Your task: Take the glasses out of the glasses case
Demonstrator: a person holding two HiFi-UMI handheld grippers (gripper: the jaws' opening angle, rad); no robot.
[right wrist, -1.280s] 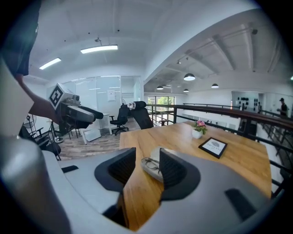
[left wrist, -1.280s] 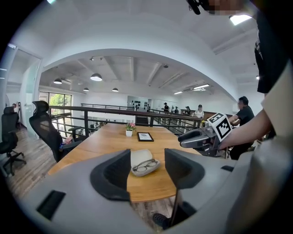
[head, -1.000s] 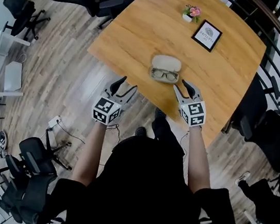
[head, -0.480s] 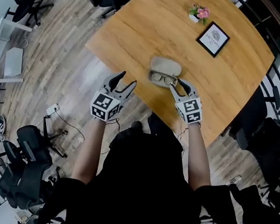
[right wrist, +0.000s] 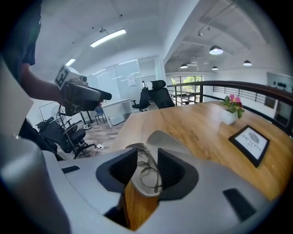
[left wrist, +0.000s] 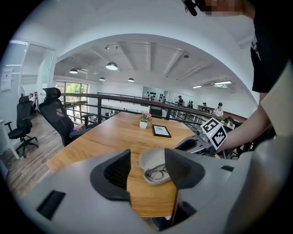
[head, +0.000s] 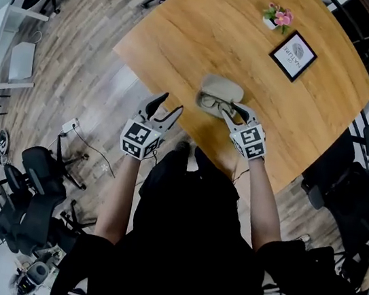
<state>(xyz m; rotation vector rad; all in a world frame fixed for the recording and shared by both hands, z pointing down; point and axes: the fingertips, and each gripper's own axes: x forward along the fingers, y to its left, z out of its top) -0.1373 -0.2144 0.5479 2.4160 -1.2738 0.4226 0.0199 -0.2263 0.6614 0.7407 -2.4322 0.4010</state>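
While the glasses (head: 213,102) lie in the open glasses case (head: 222,87) close to the near edge of the table (head: 188,34), no brand or print shows on either. Framed sign (head: 293,56) sits further back beside the flower pot (head: 278,17); its text is too small to read. Right gripper (head: 234,111) is at the case's open half, jaws part-open and closing, glasses frame between them, pads not pressing it. Left gripper (head: 169,104) is just off the table edge, jaws wide, nothing between them, touching nothing.
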